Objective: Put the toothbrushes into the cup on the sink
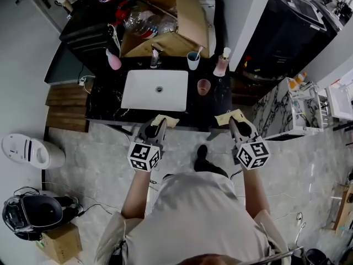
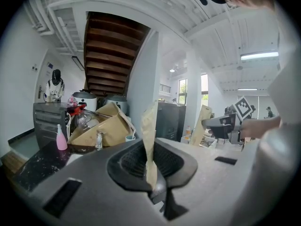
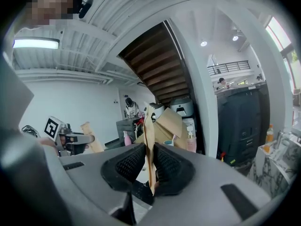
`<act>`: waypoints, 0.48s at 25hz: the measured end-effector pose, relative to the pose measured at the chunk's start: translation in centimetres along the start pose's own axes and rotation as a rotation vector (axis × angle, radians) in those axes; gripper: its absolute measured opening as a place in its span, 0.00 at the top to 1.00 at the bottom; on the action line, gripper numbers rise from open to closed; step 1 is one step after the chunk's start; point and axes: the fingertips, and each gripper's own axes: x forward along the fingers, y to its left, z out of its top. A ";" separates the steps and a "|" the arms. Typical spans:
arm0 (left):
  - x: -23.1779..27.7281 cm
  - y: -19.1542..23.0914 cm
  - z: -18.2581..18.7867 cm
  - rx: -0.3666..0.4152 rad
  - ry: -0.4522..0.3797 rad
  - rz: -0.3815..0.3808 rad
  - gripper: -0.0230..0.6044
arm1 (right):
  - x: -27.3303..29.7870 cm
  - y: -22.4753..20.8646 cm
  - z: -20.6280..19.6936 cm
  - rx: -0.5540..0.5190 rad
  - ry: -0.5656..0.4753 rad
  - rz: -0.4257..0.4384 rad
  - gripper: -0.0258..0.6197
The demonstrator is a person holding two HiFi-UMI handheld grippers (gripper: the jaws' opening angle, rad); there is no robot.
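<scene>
I stand in front of a black counter (image 1: 105, 101) with a white sink (image 1: 155, 90). A pale blue cup (image 1: 193, 61) with a toothbrush in it stands behind the sink, and a pink cup (image 1: 203, 86) sits to the sink's right. My left gripper (image 1: 161, 123) is shut on a flat tan paper packet (image 2: 149, 140) at the counter's front edge. My right gripper (image 1: 234, 123) is shut on a second tan packet (image 3: 149, 145) further right. What the packets hold is hidden. The pale blue cup (image 3: 168, 142) shows far ahead in the right gripper view.
An open cardboard box (image 1: 171, 21) full of clutter fills the back of the counter. A pink bottle (image 1: 113, 60) stands left of the tap, a pump dispenser (image 1: 222, 63) at the right. A marble-patterned cabinet (image 1: 281, 112) stands at my right, wooden steps (image 1: 66, 106) at my left.
</scene>
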 end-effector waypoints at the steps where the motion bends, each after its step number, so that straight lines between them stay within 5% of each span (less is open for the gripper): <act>1: 0.7 0.3 0.1 -0.002 0.003 0.002 0.91 | 0.6 -0.5 0.1 0.002 0.003 0.003 0.85; 12: 8.6 2.4 1.7 -0.023 0.033 0.048 0.91 | 7.3 -6.7 1.0 0.034 0.051 0.058 0.85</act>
